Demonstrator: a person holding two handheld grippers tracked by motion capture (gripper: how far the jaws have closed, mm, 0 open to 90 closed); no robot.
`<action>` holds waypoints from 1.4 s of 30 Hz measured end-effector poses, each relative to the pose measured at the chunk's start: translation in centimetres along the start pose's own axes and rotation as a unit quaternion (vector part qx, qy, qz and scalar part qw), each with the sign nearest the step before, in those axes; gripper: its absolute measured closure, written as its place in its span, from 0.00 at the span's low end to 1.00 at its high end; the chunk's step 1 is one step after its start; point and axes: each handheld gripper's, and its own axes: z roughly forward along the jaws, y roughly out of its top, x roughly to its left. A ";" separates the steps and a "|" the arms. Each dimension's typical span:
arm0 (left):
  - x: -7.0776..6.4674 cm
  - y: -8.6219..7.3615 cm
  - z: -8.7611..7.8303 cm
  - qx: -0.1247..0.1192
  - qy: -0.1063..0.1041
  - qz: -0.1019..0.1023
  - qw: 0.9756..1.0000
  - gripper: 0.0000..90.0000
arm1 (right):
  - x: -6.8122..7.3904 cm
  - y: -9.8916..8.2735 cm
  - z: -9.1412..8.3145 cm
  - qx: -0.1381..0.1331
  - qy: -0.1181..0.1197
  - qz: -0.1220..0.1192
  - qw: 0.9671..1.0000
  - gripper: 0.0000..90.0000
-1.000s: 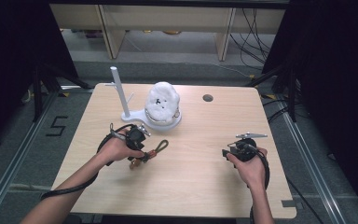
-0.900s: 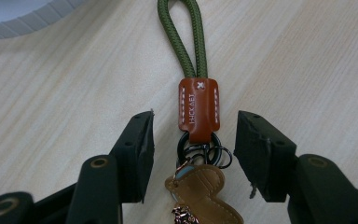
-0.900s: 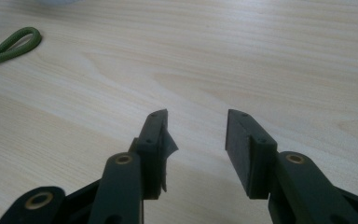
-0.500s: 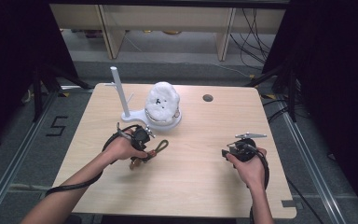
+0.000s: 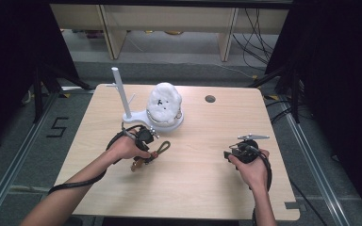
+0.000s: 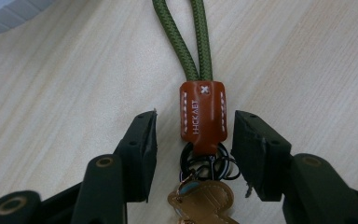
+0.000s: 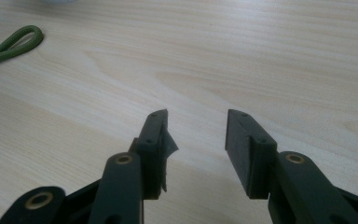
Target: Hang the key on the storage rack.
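A keychain lies flat on the wooden table: an olive-green cord loop (image 6: 189, 37), a brown leather tag (image 6: 203, 115) with white stitching, black key rings and a brass key (image 6: 200, 198). My left gripper (image 6: 195, 126) straddles the leather tag; its jaws have just been closing, and a gap still shows on each side of the tag. In the high view the left gripper (image 5: 147, 141) sits over the keychain (image 5: 158, 151) left of centre. My right gripper (image 7: 196, 126) stands open over bare wood with nothing between its jaws, and in the high view the right gripper (image 5: 235, 153) rests at the right.
A white stand (image 5: 143, 120) with an upright post (image 5: 121, 92) and a lumpy white object (image 5: 164, 103) on it sits at the back of the table. A round cable hole (image 5: 210, 99) lies behind the right side. The green loop (image 7: 14, 43) shows far left of the right gripper.
The left hand has crept a little to the right over the keychain. The right hand has kept still.
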 end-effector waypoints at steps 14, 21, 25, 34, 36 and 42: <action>0.1 0.2 0.6 0.016 -0.004 -0.005 1.000 0.61 | 0.0 0.0 0.1 0.000 0.002 -0.001 1.000 0.67; 0.1 0.5 0.8 0.023 -0.008 -0.007 1.000 0.63 | -0.1 -0.1 0.0 0.013 -0.008 -0.004 1.000 0.67; 0.3 0.6 0.8 0.025 -0.007 -0.004 1.000 0.64 | 0.1 -0.1 -0.1 0.009 0.001 0.008 1.000 0.67; -0.3 0.3 0.8 0.009 0.012 0.012 1.000 0.74 | -0.2 -0.2 0.1 0.007 -0.013 -0.015 1.000 0.67; -0.4 0.1 0.7 0.004 0.013 0.009 1.000 0.74 | -0.2 -0.2 0.1 0.008 -0.012 -0.016 1.000 0.67; -0.5 -0.7 0.4 -0.009 0.009 0.004 1.000 0.75 | -0.2 -0.2 0.2 0.006 -0.013 -0.015 1.000 0.67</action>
